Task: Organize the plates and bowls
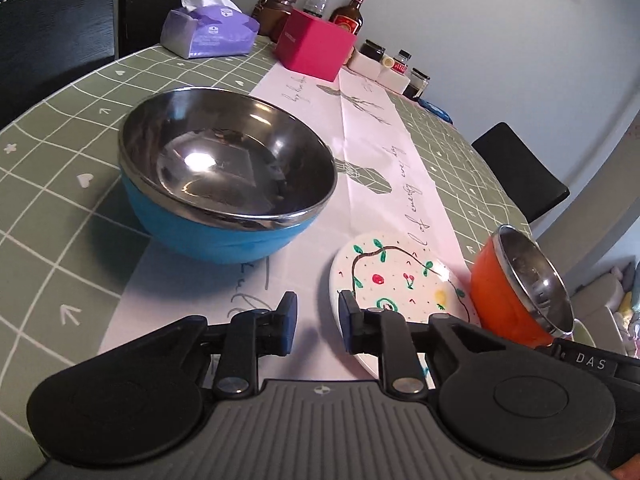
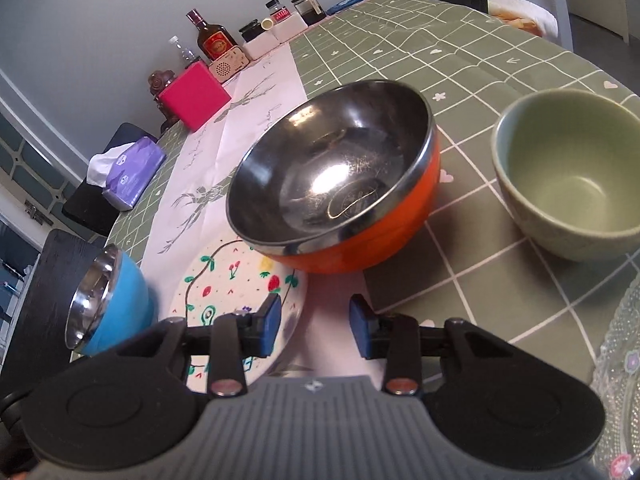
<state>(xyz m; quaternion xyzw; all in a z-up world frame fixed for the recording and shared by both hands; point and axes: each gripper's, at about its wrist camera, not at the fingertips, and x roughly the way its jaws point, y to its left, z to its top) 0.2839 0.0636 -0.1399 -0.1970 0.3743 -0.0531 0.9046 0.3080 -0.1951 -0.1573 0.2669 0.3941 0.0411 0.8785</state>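
While both grippers hang low over the worktop (image 1: 48,168), their jaws stand parted with nothing between them. Left gripper (image 1: 318,322) faces the blue bowl (image 1: 224,236), sitting partly on the white runner (image 1: 400,168). Right gripper (image 2: 316,328) faces the orange bowl (image 2: 360,248), whose near edge overlaps the painted plate (image 2: 236,276). Green bowl (image 2: 568,176) sits off to its right, apart.

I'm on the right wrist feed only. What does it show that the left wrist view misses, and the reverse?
Right wrist only: the whole green bowl, a glass plate at the edge, the right gripper open and empty. Left wrist only: the left gripper open and empty. Both: blue bowl, orange bowl, painted plate, pink box.
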